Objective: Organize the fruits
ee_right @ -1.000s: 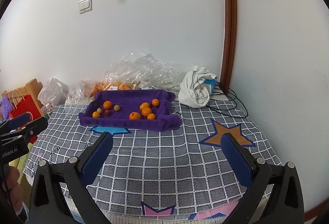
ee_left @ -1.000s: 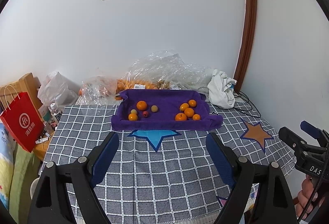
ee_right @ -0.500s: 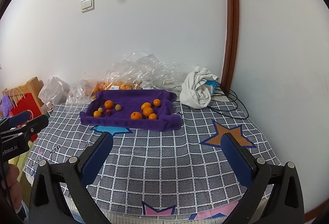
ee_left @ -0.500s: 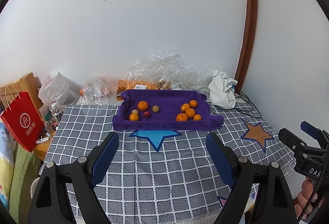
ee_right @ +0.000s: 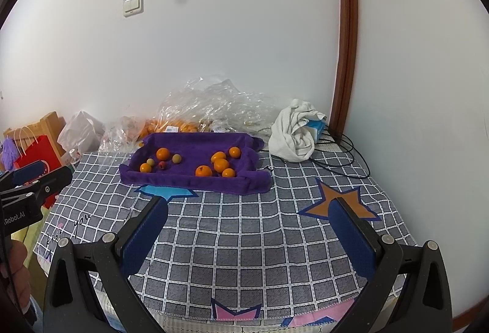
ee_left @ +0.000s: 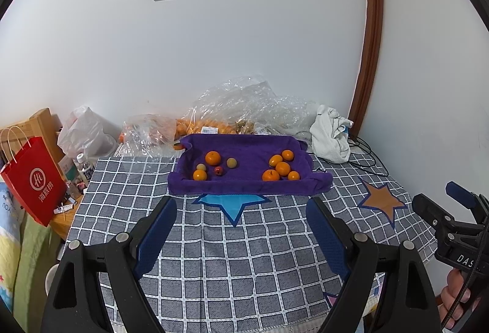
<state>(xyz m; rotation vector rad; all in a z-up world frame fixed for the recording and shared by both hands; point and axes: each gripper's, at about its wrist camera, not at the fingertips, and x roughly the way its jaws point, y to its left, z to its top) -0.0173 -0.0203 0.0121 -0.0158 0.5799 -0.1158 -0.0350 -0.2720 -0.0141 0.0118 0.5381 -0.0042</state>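
A purple cloth tray [ee_left: 250, 187] [ee_right: 195, 181] sits at the back of the checked table. On its left lie two oranges [ee_left: 212, 158], two small greenish fruits [ee_left: 231, 162] and a small red fruit [ee_left: 218, 170]. On its right is a cluster of several oranges [ee_left: 282, 168] [ee_right: 220, 165]. My left gripper [ee_left: 241, 229] is open and empty, above the table's front, well short of the tray. My right gripper [ee_right: 249, 226] is open and empty, also short of the tray. Each gripper shows at the edge of the other's view.
Clear plastic bags [ee_left: 244, 107] with more oranges lie behind the tray against the wall. A white cloth [ee_left: 331, 134] and black cables [ee_right: 345, 155] are at the back right. A red paper bag [ee_left: 33, 174] and bottles stand off the table's left edge.
Both grippers have moved slightly; the tray sits a little higher in both views. Both stay open and empty.
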